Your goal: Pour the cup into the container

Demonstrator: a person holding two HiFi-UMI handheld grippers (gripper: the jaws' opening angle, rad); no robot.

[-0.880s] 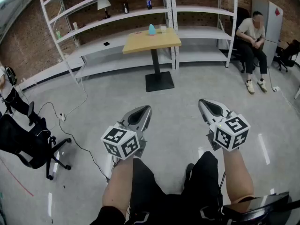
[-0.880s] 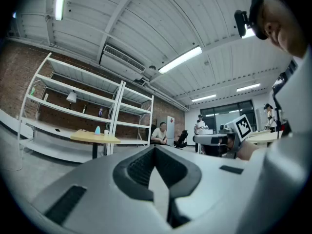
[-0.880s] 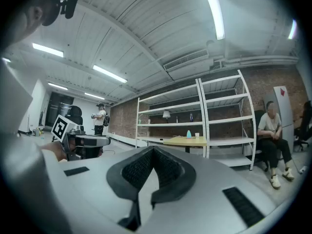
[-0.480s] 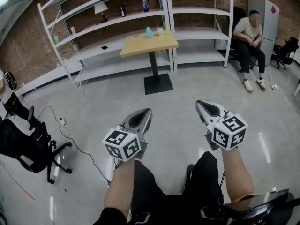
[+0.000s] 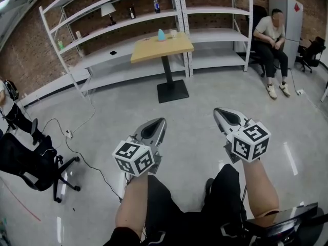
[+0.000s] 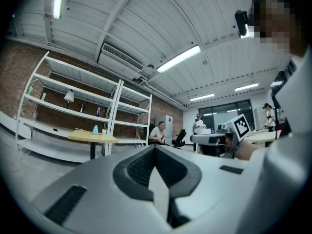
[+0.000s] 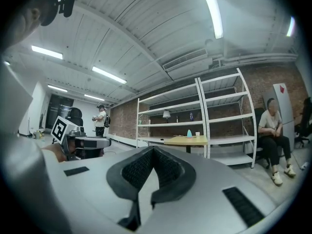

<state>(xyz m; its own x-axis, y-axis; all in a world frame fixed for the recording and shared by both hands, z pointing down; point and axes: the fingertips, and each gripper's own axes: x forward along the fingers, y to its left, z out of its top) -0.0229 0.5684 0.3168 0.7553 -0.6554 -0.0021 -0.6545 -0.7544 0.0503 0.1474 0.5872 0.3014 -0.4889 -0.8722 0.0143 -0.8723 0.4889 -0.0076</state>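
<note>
Pour not begun. Left gripper (image 5: 153, 127) and right gripper (image 5: 226, 116) closed, empty; possible white cup (image 5: 173, 33) on distant table (image 5: 156, 49).

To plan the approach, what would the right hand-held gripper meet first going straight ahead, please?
The right hand-held gripper has open floor ahead; then probably the yellow table, depth unclear.

A: What's on the wood table (image 5: 154, 49)?
B: Blue object (image 5: 161, 35) and white cup (image 5: 173, 33), near each other at the far edge.
A: Shelf (image 5: 92, 28) behind?
B: Lamp (image 5: 107, 8), dark bottle (image 5: 131, 13).
</note>
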